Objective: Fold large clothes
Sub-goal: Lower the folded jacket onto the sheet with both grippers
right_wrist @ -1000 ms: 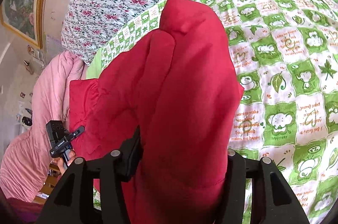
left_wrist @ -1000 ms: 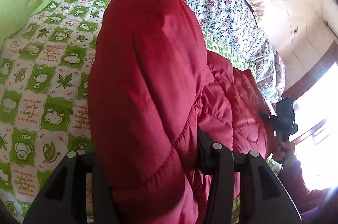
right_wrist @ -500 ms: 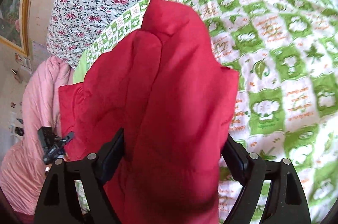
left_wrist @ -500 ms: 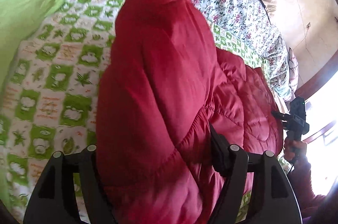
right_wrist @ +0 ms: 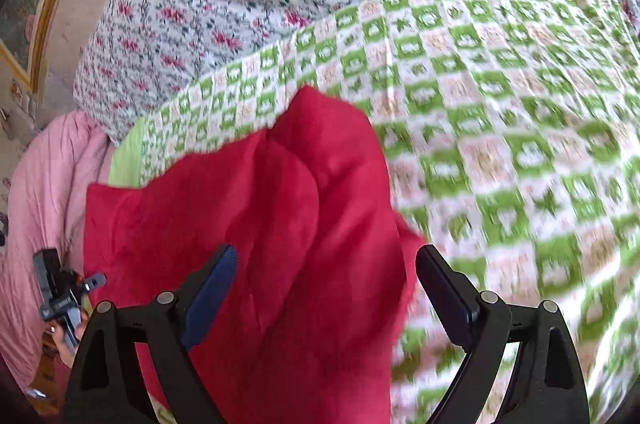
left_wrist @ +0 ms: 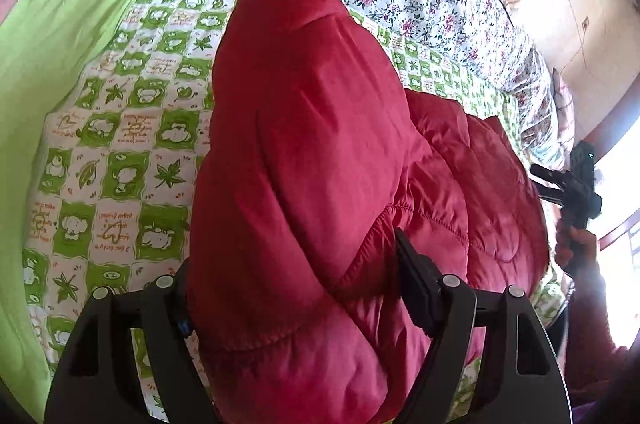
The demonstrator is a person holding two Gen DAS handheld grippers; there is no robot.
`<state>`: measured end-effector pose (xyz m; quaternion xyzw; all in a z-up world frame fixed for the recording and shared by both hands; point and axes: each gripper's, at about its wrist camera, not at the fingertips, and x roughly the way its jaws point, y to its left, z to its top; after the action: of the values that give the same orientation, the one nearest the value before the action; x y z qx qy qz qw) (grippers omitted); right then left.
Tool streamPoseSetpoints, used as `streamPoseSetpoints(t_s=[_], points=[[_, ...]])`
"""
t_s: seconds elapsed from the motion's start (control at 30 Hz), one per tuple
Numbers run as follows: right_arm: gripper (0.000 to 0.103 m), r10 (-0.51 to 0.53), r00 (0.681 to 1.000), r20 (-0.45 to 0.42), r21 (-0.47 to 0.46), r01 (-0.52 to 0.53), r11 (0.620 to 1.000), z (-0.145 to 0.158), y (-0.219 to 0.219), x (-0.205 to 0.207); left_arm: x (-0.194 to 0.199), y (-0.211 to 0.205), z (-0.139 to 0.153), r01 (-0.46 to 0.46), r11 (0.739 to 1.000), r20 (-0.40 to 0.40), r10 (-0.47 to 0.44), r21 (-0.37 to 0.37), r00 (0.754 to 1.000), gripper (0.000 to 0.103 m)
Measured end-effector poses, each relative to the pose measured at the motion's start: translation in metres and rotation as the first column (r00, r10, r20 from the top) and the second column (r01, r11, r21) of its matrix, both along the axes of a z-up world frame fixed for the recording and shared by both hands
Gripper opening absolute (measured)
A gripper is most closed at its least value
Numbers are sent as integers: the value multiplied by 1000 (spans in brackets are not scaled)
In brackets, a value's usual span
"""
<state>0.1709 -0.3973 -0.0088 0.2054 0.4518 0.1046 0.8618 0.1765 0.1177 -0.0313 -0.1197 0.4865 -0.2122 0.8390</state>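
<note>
Red padded jacket [left_wrist: 320, 164] lies on the green checked quilt [right_wrist: 500, 144], both grippers' jaws just opening.
Right gripper [right_wrist: 324, 288] plainly clear of it; left gripper [left_wrist: 292, 276] wide, pads perhaps still brushing the fabric.

Red padded jacket [left_wrist: 320, 184]: lower part cut off by frame bottom. Left gripper [left_wrist: 292, 288]: left fingertip hidden behind jacket. Green checked quilt [right_wrist: 520, 144]: motion-blurred in right wrist view.

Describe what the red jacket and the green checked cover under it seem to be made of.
Red jacket: puffy padded garment, probably synthetic shell over filling; stitched quilt lines and a slight sheen, while the folded-over part looks matte, maybe fleece. Green checked cover: thin printed woven fabric, likely cotton; matte, lying flat with cartoon squares.
</note>
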Motion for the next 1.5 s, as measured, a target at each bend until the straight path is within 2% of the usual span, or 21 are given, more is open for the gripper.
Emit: streamPoseSetpoints(t_s=[0.1, 0.13, 0.2, 0.23, 0.3, 0.37, 0.43, 0.53, 0.57, 0.6, 0.63, 0.67, 0.73, 0.8, 0.9, 1.0, 1.1, 1.27, 1.37, 1.43, 1.5], points=[[90, 21, 1000, -2, -37, -21, 999, -3, 6, 19, -5, 5, 1, -12, 1000, 4, 11, 21, 1000, 82], [86, 25, 1000, -16, -46, -26, 999, -5, 7, 23, -9, 6, 2, -10, 999, 10, 10, 30, 1000, 82], [28, 43, 998, -48, -27, -44, 999, -13, 12, 31, -18, 10, 8, -4, 999, 29, 3, 46, 1000, 82], [26, 35, 998, -44, -10, -35, 999, -14, 10, 30, -20, 12, 11, -6, 999, 40, 4, 53, 999, 82], [16, 17, 1000, -12, -6, -18, 1000, -8, 7, 24, -25, 21, 18, -30, 998, 61, 26, 61, 998, 82], [14, -15, 999, 29, -15, 16, 1000, 3, 3, 15, -27, 30, 30, -68, 996, 95, 63, 52, 993, 82], [13, -55, 996, 71, -29, 57, 998, 15, 0, 5, -29, 35, 45, -74, 997, 140, 73, -2, 987, 82], [15, -79, 995, 59, -56, 82, 995, 16, 1, 5, -30, 25, 65, -44, 997, 191, 55, -59, 980, 82], [27, -80, 996, 42, -78, 83, 993, 15, 2, 7, -29, 18, 69, -26, 998, 202, 38, -65, 979, 82], [35, -96, 995, 30, -110, 99, 989, 15, 4, 6, -29, 9, 72, -5, 998, 212, 18, -64, 977, 82], [39, -109, 994, 32, -116, 112, 987, 17, 2, 4, -29, -3, 75, 23, 998, 223, -9, -57, 975, 82], [43, -130, 990, 55, -109, 135, 985, 23, 2, -2, -27, -11, 76, 39, 998, 227, -26, -52, 973, 82], [43, -150, 982, 111, -115, 163, 980, 38, 5, -15, -25, -30, 75, 79, 996, 226, -69, -36, 972, 82], [52, -160, 970, 185, -134, 186, 973, 56, 15, -32, -25, -49, 70, 115, 993, 214, -106, -26, 971, 82], [64, -60, 977, 206, -106, 83, 991, 59, 42, -39, -26, -77, 54, 146, 989, 183, -147, 18, 972, 82], [64, 81, 984, 157, -129, -61, 990, 44, 84, -31, -24, -98, 36, 149, 986, 160, -160, 77, 974, 82], [64, 147, 983, 113, -173, -126, 977, 25, 112, -13, -6, -109, 22, 126, 980, 141, -148, 152, 979, 82], [64, 73, 997, 17, -293, -64, 954, -12, 106, 37, 33, -110, 10, 90, 978, 91, -108, 186, 990, 82], [64, -6, 1000, -12, -284, 2, 959, -28, 87, 58, 52, -109, 6, 72, 980, 65, -86, 184, 994, 82], [63, -30, 999, -26, -243, 22, 970, -36, 76, 64, 64, -108, 0, 52, 982, 52, -62, 180, 997, 82], [62, -40, 999, -24, -248, 33, 968, -39, 74, 64, 74, -107, -5, 35, 983, 44, -44, 180, 998, 82]])
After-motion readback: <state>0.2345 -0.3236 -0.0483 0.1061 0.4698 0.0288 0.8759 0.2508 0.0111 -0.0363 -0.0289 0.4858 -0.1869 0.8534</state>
